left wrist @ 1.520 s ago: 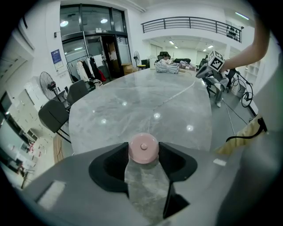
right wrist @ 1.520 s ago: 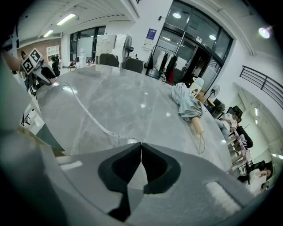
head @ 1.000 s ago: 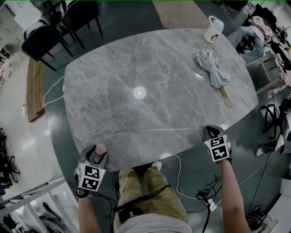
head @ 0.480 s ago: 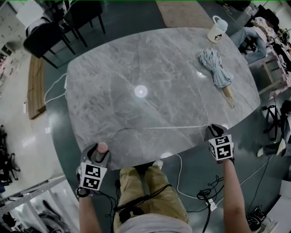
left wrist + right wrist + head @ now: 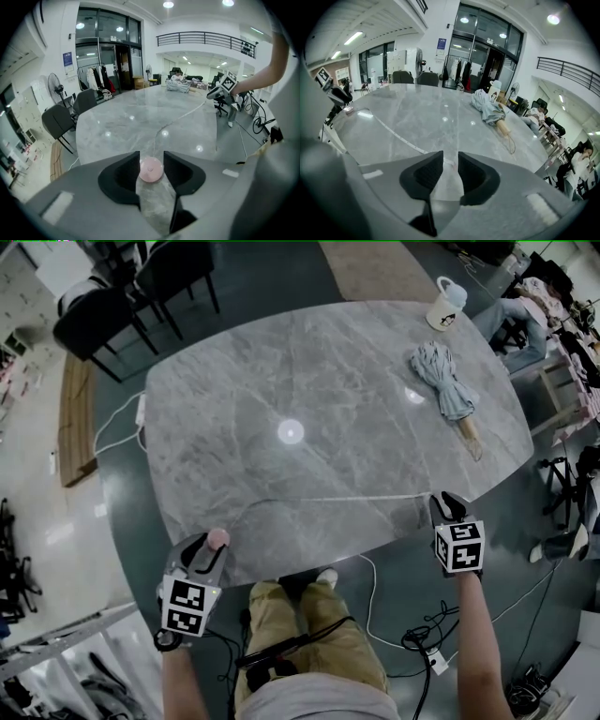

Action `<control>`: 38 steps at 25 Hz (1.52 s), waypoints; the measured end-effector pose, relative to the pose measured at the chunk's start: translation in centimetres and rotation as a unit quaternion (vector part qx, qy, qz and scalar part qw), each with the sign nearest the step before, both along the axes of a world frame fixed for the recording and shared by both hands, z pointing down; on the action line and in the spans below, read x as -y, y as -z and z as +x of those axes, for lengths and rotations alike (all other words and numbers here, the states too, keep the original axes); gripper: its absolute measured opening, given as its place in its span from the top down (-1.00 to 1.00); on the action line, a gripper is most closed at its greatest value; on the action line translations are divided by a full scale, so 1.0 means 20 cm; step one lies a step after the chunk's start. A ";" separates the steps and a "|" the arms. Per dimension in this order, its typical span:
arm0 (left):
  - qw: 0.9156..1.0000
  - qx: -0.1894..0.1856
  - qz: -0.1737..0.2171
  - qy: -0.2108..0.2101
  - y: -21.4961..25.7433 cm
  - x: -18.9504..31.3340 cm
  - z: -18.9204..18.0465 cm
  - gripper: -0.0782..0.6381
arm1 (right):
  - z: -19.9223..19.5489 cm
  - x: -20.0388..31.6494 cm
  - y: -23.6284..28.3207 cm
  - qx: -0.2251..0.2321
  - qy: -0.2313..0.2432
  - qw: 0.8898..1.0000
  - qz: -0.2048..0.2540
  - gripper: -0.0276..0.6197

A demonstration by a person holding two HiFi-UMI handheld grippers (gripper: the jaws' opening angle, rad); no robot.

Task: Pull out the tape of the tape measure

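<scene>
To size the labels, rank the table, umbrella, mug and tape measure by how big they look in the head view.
1. Table
2. Folded umbrella
3. Mug
4. Pink tape measure, smallest as seen, though partly hidden

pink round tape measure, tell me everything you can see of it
The pink round tape measure is a small, smooth, plastic-looking disc case with a thin white tape drawn out. The case sits between the left gripper's closing jaws, touching both, at the near edge of the grey marble table. The tape lies across the tabletop, its end between the right gripper's opening jaws, not pinched.
</scene>
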State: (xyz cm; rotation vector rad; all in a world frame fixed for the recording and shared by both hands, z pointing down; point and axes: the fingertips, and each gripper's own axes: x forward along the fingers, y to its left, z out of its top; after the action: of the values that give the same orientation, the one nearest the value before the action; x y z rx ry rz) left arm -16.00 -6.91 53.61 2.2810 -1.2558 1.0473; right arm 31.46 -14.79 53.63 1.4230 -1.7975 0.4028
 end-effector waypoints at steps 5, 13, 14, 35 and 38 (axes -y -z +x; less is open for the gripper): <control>0.999 -0.003 0.051 0.001 0.18 0.06 0.03 0.74 | -0.13 0.00 0.20 0.030 0.000 0.997 0.068 0.91; 0.992 -0.054 0.112 -0.004 0.49 0.08 0.14 0.74 | -0.43 -0.07 0.49 0.078 0.032 0.988 0.127 0.91; 0.991 -0.059 0.119 -0.005 0.52 0.08 0.15 0.74 | -0.47 -0.08 0.52 0.085 0.036 0.987 0.133 0.91; 0.979 -0.103 0.170 -0.040 0.90 0.01 0.31 0.74 | -0.89 -0.37 0.93 0.151 0.092 0.964 0.199 0.91; 0.979 -0.104 0.168 -0.042 0.90 -0.01 0.31 0.74 | -0.90 -0.40 0.96 0.153 0.093 0.962 0.204 0.91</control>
State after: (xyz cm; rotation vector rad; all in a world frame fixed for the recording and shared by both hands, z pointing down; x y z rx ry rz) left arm -9.71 -6.77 35.54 2.6342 -1.3424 0.6357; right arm 13.38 -6.81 34.45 1.5060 -2.3480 0.1623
